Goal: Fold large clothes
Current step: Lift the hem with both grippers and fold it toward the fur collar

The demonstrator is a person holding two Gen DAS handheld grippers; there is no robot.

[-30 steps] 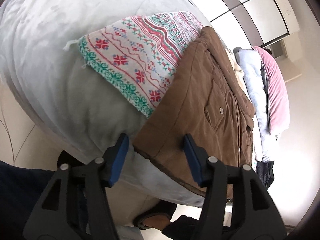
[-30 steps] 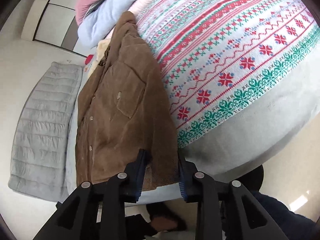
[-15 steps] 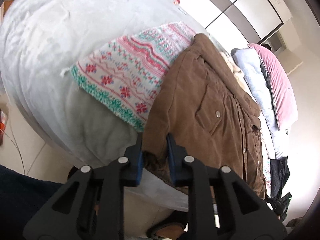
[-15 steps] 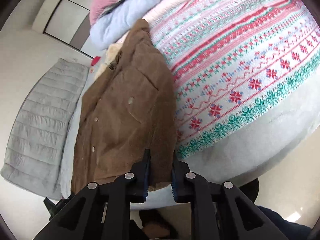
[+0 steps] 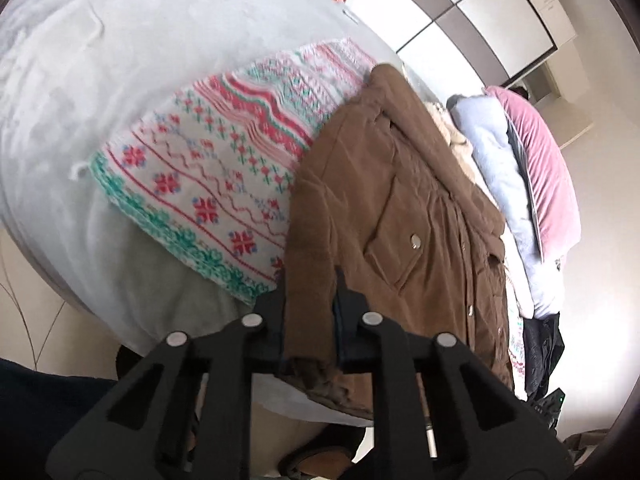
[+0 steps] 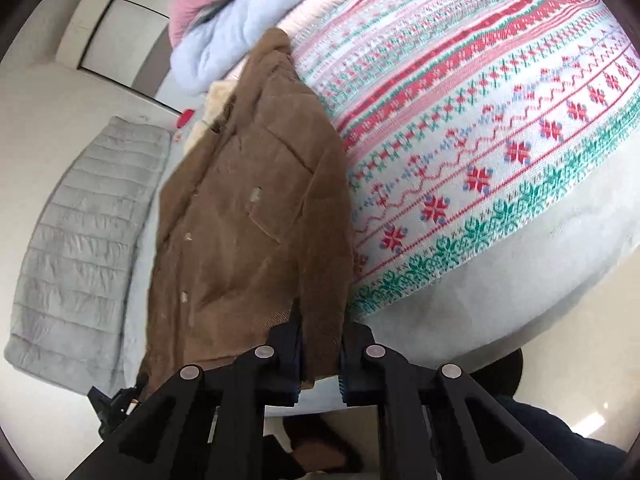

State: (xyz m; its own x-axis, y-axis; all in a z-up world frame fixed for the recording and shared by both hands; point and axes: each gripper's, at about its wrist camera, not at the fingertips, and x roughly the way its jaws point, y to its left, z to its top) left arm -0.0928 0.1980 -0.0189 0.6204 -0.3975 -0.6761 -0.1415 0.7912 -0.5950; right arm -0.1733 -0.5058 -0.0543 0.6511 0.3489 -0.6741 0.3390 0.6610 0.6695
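Bed: grey bed [image 5: 80,80] w/ brown jacket [image 5: 420,200] lying along it, hem at near edge.
Left tool: left tool [image 5: 310,308] angled down, jaws closing, clamped on jacket hem corner.
Right tool: right tool [image 6: 320,344] angled down, jaws closing, pinching other hem corner.
Around: patterned knit blanket [image 6: 480,140] beside jacket; pale-blue and pink bedding [image 5: 520,184] piled on other side; grey quilted pad [image 6: 80,240] further off.
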